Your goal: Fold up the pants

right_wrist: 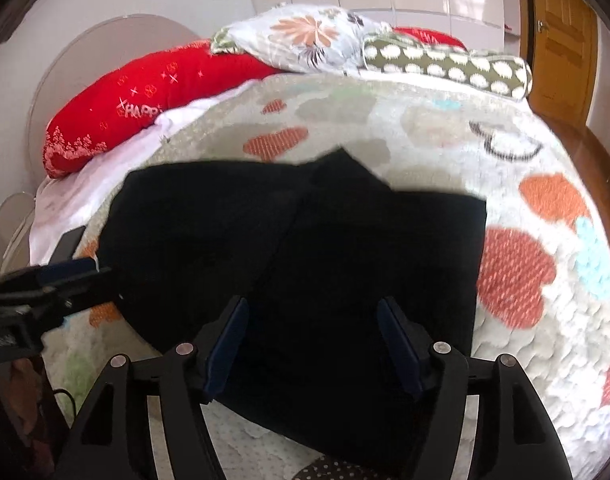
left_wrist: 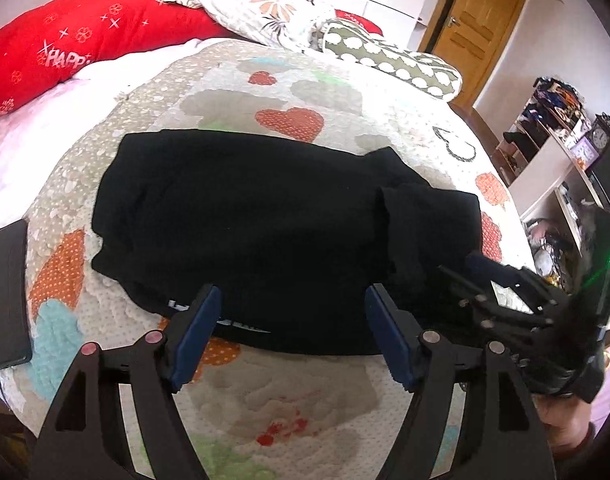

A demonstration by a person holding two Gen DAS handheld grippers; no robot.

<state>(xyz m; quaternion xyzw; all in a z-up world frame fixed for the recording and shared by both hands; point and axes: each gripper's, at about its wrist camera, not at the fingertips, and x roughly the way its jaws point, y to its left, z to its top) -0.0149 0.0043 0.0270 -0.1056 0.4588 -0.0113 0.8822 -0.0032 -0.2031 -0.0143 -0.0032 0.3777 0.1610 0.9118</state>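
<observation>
I see the black pants lying folded on the heart-print blanket, centre of the left view. Left gripper hangs at 6 o'clock over their near edge, jaws apart, empty. Right gripper, also spread and empty, hovers over the pants. Red pillow at 10 o'clock.

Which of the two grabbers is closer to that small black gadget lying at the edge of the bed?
The left. The left gripper hovers open at the black pants' near edge, beside the black device. The right gripper, jaws also open, is over the pants' far end.
</observation>
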